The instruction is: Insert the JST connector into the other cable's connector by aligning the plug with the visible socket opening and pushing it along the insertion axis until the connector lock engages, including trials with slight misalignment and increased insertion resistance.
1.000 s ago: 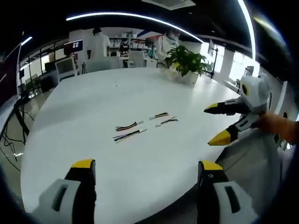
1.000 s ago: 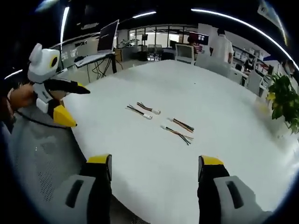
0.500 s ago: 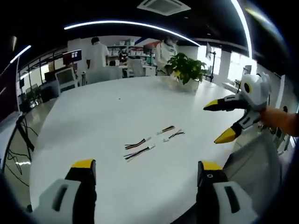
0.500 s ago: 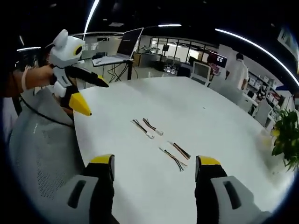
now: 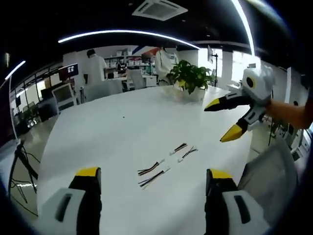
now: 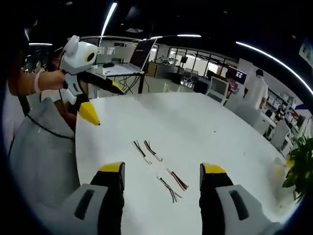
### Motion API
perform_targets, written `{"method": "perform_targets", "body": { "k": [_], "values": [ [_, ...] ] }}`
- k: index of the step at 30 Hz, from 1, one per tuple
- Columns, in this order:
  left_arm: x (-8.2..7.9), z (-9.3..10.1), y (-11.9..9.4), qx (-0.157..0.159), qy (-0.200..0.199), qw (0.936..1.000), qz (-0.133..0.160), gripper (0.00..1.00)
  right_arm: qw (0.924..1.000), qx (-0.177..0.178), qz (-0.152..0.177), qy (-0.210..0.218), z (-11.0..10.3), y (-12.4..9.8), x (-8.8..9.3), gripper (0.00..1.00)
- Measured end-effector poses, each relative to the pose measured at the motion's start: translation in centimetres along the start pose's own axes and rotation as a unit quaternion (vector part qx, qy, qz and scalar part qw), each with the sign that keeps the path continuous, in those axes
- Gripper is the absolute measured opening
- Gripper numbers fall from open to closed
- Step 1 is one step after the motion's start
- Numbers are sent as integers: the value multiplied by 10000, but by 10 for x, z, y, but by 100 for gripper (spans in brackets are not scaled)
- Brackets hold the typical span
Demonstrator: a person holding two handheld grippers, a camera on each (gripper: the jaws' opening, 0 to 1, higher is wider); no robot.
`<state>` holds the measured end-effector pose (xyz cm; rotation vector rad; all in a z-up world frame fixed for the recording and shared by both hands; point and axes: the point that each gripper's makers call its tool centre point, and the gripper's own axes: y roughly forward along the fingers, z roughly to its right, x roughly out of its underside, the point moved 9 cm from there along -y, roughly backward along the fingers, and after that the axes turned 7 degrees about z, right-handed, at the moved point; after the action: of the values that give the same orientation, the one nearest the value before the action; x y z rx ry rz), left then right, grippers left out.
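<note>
Both grippers hover above the white bench [image 5: 98, 142], jaws spread wide, nothing held. 4 short JST cables lie in 2 pairs mid-bench: 1 pair [image 5: 154, 174] nearer the left gripper [image 5: 154, 183], the other pair [image 5: 183, 150] just beyond. Right gripper [image 6: 161, 178] looks down on them; a potted plant [image 5: 190, 78] stands far off.

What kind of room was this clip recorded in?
Most likely an open-plan office or lab. A large white table holds short wired cables, a potted plant stands at its far edge, a laptop sits on a stand, and monitors and desks lie beyond.
</note>
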<state>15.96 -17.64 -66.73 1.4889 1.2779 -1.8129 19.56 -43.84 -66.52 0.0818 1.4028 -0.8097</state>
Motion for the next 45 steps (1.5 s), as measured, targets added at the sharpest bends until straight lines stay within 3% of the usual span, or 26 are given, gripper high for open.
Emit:
{"method": "perform_targets", "body": {
  "k": [3, 6, 8, 11, 22, 28, 33, 35, 36, 38, 40, 45],
  "values": [
    [-5, -7, 8, 19, -183, 9997, 151, 86, 10000, -69, -58, -26, 6, 7, 1, 49],
    [-11, -12, 11, 10, -235, 9994, 262, 86, 9999, -73, -69, 14, 11, 11, 2, 49],
    [-16, -14, 12, 43, -418, 9979, 483, 86, 9999, -57, -108, 28, 16, 13, 4, 49],
    [-18, -20, 14, 101, -352, 9984, 438, 84, 9999, -68, -128, 20, 22, 17, 6, 48],
    [-17, -30, 28, 167, 422, 9987, 212, 81, 9996, -251, -127, 19, 37, 38, 9, 43],
    [-21, -27, 42, 168, 1292, 9914, 98, 79, 9990, -423, -125, 54, 40, 52, 12, 42],
    [-24, -15, 53, 575, 1627, 9849, 171, 73, 9985, -533, -121, 27, 43, 57, 16, 41],
    [-24, -9, 59, 744, 1598, 9842, 188, 69, 9984, -560, -125, 22, 44, 57, 18, 40],
    [-24, -5, 63, 876, 1349, 9866, 274, 69, 9982, -588, -144, 29, 45, 58, 20, 40],
    [-26, -3, 69, 914, 1028, 9899, 345, 69, 9978, -643, -174, 64, 46, 58, 23, 40],
    [-28, -5, 74, 894, 1055, 9897, 360, 68, 9977, -654, -174, 88, 47, 59, 26, 40],
    [-29, -6, 85, 1133, 813, 9893, 420, 53, 9974, -685, -226, 77, 52, 60, 31, 40]
  ]
}}
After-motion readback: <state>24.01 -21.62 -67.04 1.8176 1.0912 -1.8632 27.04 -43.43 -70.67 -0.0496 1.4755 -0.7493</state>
